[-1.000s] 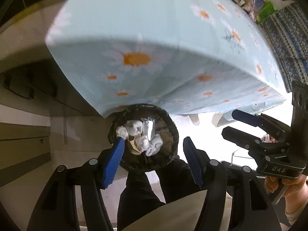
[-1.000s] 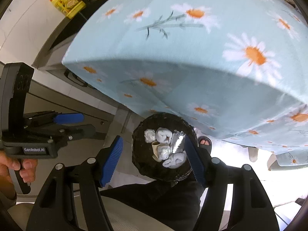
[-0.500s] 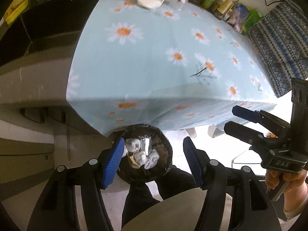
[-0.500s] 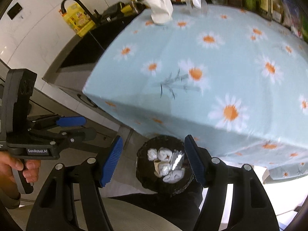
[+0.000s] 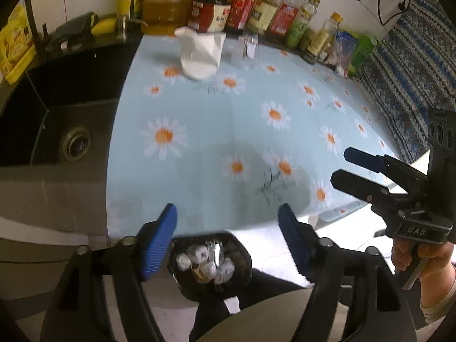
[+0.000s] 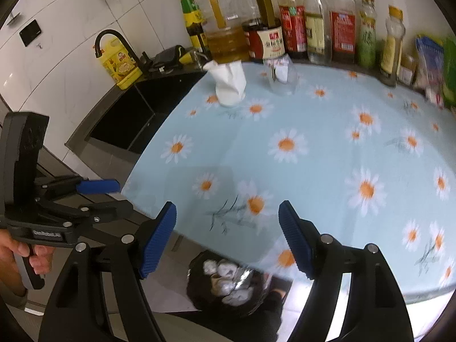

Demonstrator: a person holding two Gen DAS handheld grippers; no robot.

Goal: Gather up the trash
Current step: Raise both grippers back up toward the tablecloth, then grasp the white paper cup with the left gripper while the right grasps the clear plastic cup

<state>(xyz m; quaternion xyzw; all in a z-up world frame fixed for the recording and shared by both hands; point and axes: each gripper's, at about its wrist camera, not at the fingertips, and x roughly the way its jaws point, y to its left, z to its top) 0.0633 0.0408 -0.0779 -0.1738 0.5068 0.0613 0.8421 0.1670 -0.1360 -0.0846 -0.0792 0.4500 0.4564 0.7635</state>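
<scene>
You're over a table (image 5: 216,119) w/ a pale blue daisy cloth; its front edge hangs just ahead of both claws. To your left a black sink (image 5: 57,119) w/ a round drain, black tap (image 6: 114,42) behind it, yellow soap jug (image 6: 121,67) beside the tap. White tiled wall at the back, a row of sauce and oil bottles (image 6: 293,25) along it. Patterned blue fabric (image 5: 404,85) at far right.

On the cloth, far side: crushed white paper cup (image 5: 201,54), upright but dented, and a clear glass (image 6: 280,78) near it w/ something pale inside, can't tell what.

Below the table edge, a black bin (image 5: 209,265) on the floor, holding white crumpled wads (image 5: 199,256) plus a silvery foil bit (image 6: 242,278).

Your left claw (image 5: 228,238) is wide open, nothing in it, hovering above the bin and table edge. Right claw (image 6: 228,238) same: blue pads far apart, empty. Each claw shows in the other's view, held off to the side, fingers parted.
</scene>
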